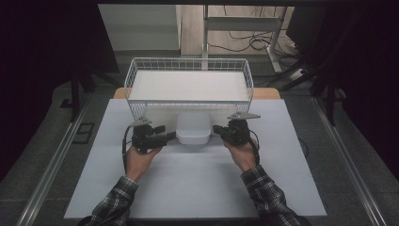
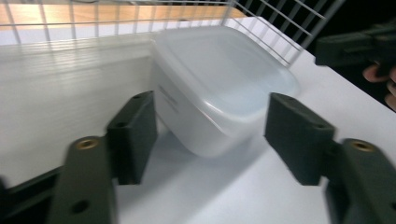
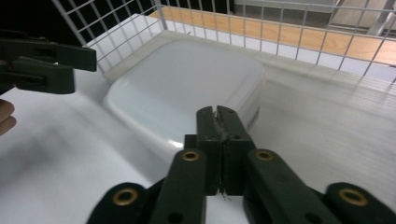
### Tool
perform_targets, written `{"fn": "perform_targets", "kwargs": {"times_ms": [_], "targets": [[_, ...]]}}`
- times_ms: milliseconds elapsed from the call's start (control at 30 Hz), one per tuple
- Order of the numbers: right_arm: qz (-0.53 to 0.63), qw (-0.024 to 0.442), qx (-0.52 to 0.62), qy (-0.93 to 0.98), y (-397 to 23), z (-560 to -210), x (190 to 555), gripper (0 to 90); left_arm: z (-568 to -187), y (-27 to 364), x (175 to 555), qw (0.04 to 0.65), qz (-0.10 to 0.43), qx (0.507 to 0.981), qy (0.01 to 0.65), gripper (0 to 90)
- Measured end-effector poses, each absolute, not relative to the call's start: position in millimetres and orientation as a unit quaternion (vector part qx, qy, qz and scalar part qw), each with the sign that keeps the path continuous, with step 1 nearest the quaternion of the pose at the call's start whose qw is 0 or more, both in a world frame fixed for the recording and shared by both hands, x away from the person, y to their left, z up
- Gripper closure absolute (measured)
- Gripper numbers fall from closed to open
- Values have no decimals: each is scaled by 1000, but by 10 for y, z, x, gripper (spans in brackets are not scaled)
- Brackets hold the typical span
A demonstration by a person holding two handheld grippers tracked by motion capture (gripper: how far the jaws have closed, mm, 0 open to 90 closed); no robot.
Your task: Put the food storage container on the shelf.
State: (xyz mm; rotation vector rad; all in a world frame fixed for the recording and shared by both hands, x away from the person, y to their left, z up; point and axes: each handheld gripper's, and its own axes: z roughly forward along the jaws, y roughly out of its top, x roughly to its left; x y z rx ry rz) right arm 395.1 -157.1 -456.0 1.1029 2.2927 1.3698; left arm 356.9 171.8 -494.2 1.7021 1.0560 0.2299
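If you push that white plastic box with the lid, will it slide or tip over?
The plastic box would probably slide, not tip: it looks low and wide with a flat bottom on the smooth white table. Its walls look thin and cloudy, so it is likely light and might flex a little. Its rounded, glossy corners could be slippery to pinch.

Dim room: grey floor [image 1: 42,155], black cables [image 1: 244,44] trailing by a white desk frame [image 1: 244,23] beyond the table.
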Motion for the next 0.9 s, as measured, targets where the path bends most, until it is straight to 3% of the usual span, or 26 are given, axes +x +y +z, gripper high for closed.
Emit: {"fn": "perform_targets", "kwargs": {"times_ms": [167,500,900], "targets": [[472,122,367,792,-1588,-4562,3854,890,-4989,1734,3390,527,107,731,420,217],[475,114,350,800,-1554,-4611,3623,888,-5038,1844,2962,519,112,740,413,104],[459,99,303,829,-1285,-4697,3550,890,-5136,1888,2617,490,141,764,396,43]]}}
